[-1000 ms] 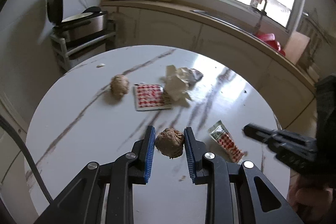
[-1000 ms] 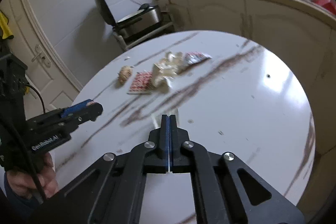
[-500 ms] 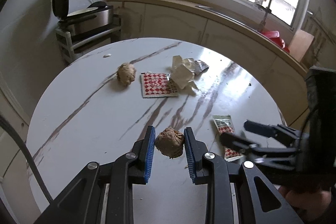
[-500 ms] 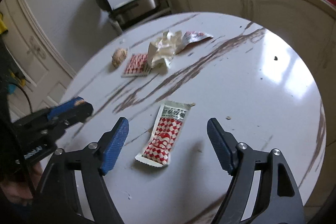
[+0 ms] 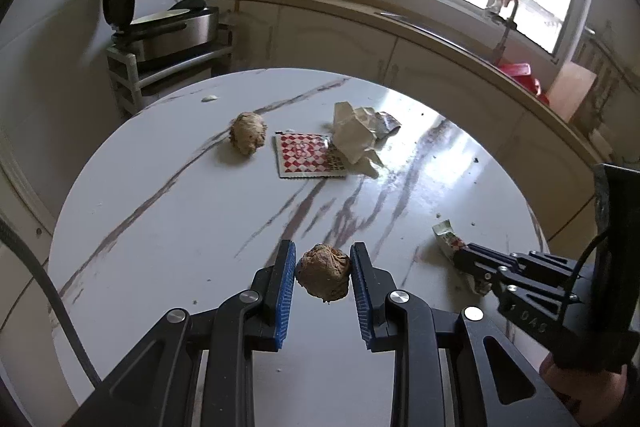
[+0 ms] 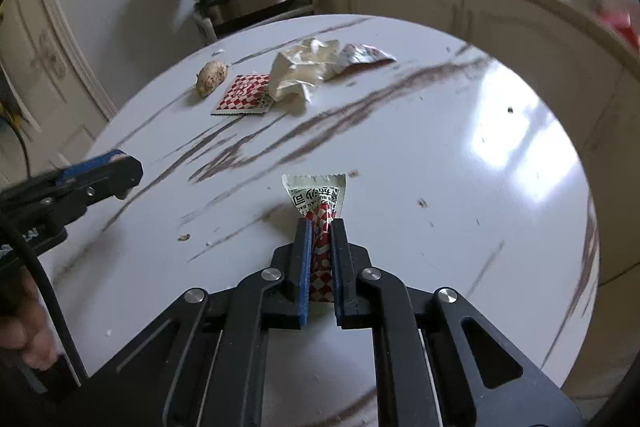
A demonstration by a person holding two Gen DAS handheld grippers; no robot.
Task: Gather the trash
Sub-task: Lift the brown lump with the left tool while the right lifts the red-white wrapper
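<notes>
A red-checked sachet [image 6: 320, 223] lies low in the centre of the right wrist frame on the round bench [image 6: 460, 147], and the right gripper [image 6: 320, 227], its jaws having just been closing, is clamped on it. The left gripper [image 5: 323, 263] pinches a brown crumpled wad [image 5: 323, 274] at lower centre. In the upper middle lie another brown wad [image 5: 248, 133], a flat checked packet [image 5: 306, 161] and crumpled white paper [image 5: 354, 137].
</notes>
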